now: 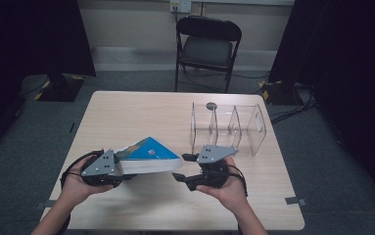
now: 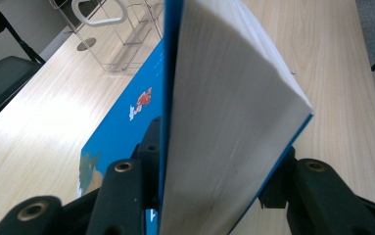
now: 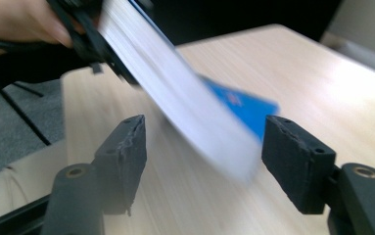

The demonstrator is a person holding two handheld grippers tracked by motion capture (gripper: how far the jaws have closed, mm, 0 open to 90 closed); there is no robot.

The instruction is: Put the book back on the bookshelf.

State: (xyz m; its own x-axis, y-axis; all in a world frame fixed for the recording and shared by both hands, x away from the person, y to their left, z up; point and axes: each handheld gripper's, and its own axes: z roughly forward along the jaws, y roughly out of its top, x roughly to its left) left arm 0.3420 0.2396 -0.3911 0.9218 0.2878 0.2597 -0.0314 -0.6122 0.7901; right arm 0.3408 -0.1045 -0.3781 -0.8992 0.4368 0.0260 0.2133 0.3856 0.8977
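A thick book (image 1: pixel 148 154) with a blue cover is held tilted above the wooden table (image 1: pixel 126 112), its white page block facing the near side. My left gripper (image 1: pixel 121 169) is shut on the book's left end. In the left gripper view the jaws (image 2: pixel 214 166) press on both covers of the book (image 2: pixel 224 122). My right gripper (image 1: pixel 184 167) is open just off the book's right end. In the right gripper view the blurred book (image 3: pixel 185 98) hangs ahead of the spread jaws (image 3: pixel 207 156), with neither pad touching it.
A clear acrylic divider rack (image 1: pixel 229 127) stands on the table's right half, close behind the right gripper; it also shows in the left gripper view (image 2: pixel 111 29). A black folding chair (image 1: pixel 207 46) stands beyond the far edge. Dark curtains flank the room.
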